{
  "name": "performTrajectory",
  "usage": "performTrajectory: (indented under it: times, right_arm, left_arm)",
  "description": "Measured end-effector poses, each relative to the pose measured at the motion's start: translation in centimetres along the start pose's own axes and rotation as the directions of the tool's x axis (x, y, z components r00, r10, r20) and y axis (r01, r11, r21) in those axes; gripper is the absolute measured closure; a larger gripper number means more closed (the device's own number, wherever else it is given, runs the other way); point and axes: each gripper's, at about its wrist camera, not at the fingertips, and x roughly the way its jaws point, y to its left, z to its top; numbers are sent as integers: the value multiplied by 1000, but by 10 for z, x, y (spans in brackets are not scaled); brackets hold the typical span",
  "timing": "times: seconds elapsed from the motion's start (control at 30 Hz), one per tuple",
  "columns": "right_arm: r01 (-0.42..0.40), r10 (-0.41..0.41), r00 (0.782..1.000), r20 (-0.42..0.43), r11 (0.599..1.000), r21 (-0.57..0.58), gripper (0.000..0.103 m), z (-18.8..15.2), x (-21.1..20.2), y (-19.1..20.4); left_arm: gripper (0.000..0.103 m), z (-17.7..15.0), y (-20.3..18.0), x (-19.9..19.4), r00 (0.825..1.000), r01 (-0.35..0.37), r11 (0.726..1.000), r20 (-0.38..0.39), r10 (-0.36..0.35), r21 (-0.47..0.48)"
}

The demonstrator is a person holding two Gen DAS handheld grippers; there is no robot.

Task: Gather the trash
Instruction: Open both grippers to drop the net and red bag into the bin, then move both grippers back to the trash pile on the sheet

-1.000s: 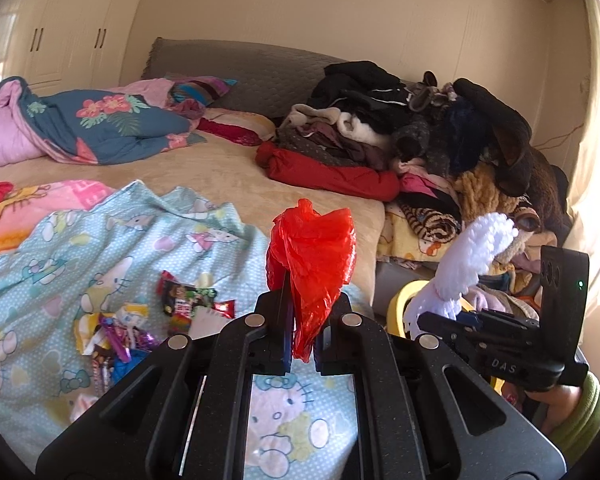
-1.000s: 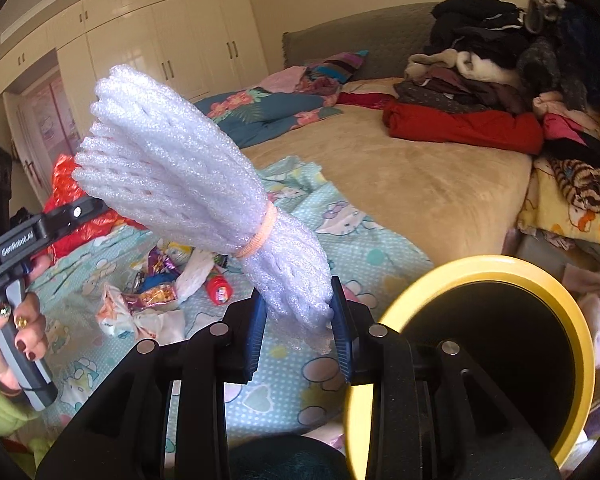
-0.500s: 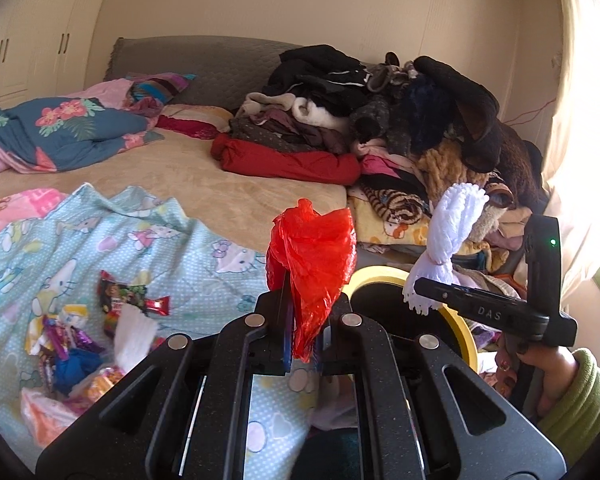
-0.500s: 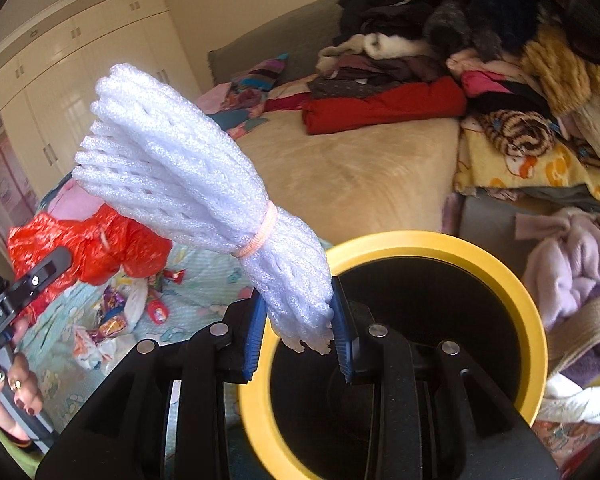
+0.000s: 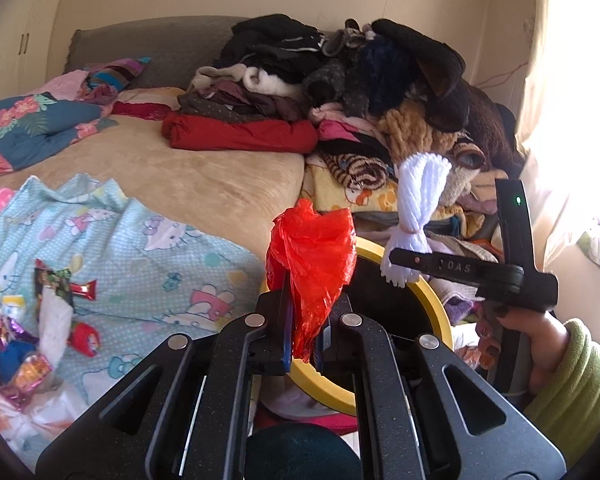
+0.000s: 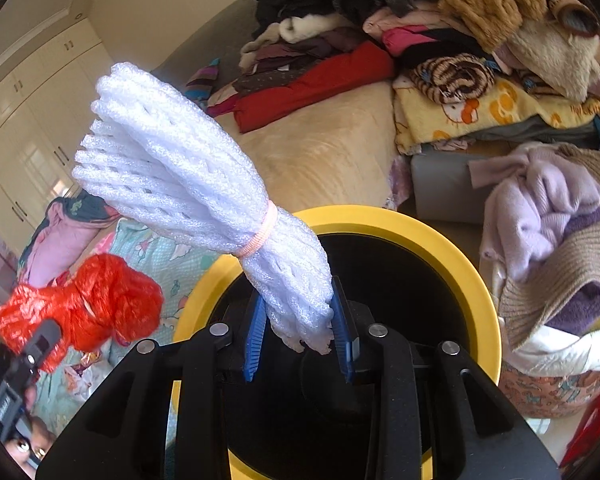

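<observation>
STEP: trash carried to bin | left gripper [image 5: 304, 340] jaws pinched on red plastic bag [image 5: 312, 256] | right gripper [image 6: 300, 332] jaws clamped on white foam net bundle [image 6: 188, 176], above yellow-rimmed bin [image 6: 440, 248] | NEXT: jaws to be spread over bin mouth; wrappers [image 5: 32, 332] left on bed at 9 o'clock

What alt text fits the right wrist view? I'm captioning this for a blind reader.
The right tongs grip a bundle of white foam netting, tied with a pink rubber band, directly over a yellow-rimmed black bin. At left, the other tongs hold a crumpled red plastic bag; behind lies a bed heaped with clothes.
</observation>
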Motion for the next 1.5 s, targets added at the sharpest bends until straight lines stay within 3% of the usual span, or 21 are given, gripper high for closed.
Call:
performTrajectory:
  times: [0.23,0.3,0.37,0.43,0.57,0.6,1.1,1.5]
  right_arm:
    - [16,-15,999,-31,999,49,73,-1,8,-18]
    - [17,-15,999,-42,998,67,70,-2,10,-24]
    - [15,-10,998,-62,996,84,61,-3,14,-27]
    - [20,-13,997,-75,995,98,48,-5,17,-29]
    - [53,-49,997,-63,997,63,40,-5,19,-23]
    - [53,-50,997,-56,997,54,39,-4,19,-20]
    - [-15,25,996,88,992,-122,26,-4,3,40]
    - [-58,81,991,103,976,-212,23,-19,2,86]
  left_arm:
    - [100,-12,-16,28,998,26,999,-64,-24,27]
    - [100,-15,-18,35,997,30,999,-78,-28,29]
    - [92,-20,-17,45,995,20,999,-94,-17,32]
    - [35,-24,-10,47,995,-25,1000,-92,27,17]
    - [22,-25,7,32,998,-57,998,-43,55,-25]
    - [12,-24,8,28,997,-66,998,-32,65,-18]
    - [11,-21,36,-13,985,-155,985,59,159,-75]
    - [11,-19,65,-47,963,-231,966,116,244,-113]
